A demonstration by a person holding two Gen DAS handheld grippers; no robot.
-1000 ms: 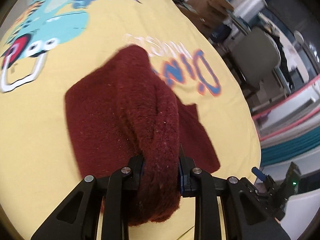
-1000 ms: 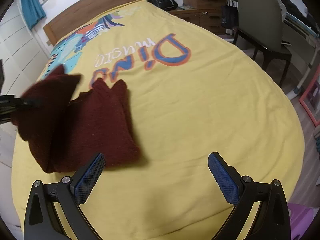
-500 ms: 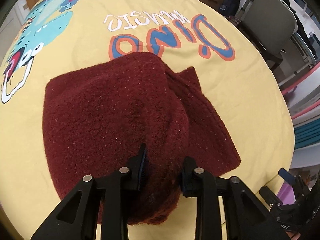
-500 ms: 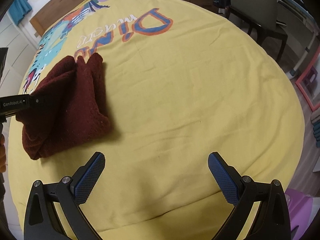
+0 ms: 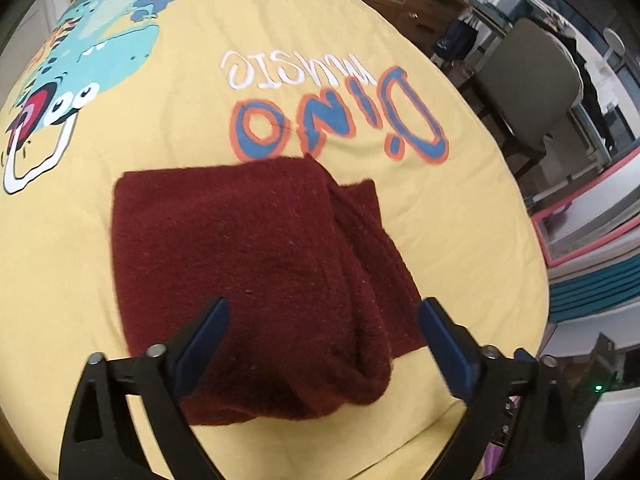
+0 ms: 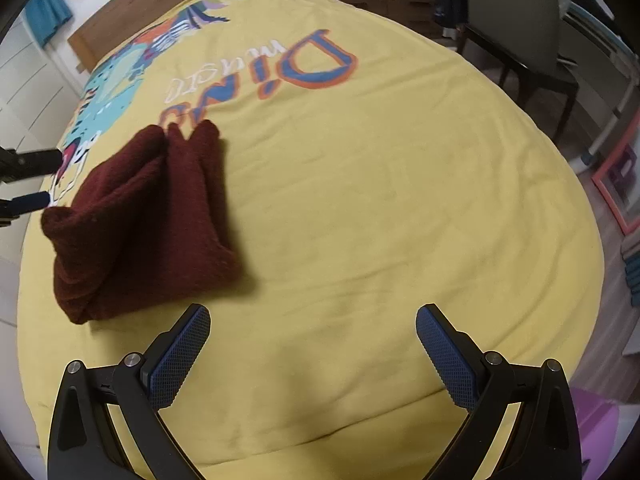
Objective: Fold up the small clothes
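Lying folded on the yellow bedspread point(image 5: 472, 240) is a dark red knitted garment point(image 5: 248, 264), most likely a small sweater, though the folds hide its cut. It sits toward the near left part of the bed, just below the printed "Dino music" lettering point(image 5: 340, 120), with its far edge touching the bottom of the orange-and-blue letters in the left wrist view. A thicker rolled fold runs along its right side, and a thinner layer sticks out beyond that to the right.

The left tongs point(image 5: 322, 320) stand wide apart over the near edge of the garment, blue pads on either side of it, gripping nothing; whether the fingers touch the wool is hard to tell from this angle. In the right wrist view the left tongs point(image 6: 34, 180) show only as dark tips at the left edge, just beside the garment point(image 6: 144, 216).

The right tongs point(image 6: 312, 332) are also spread wide and hold nothing, hovering over bare yellow bedspread point(image 6: 380, 200) to the right of the garment and apart from it.

A cartoon dinosaur print point(image 5: 92, 60) covers the far left of the bedspread. A grey chair point(image 5: 528, 84) stands beside the bed on the right, and a wooden headboard point(image 6: 132, 12) closes the far end.
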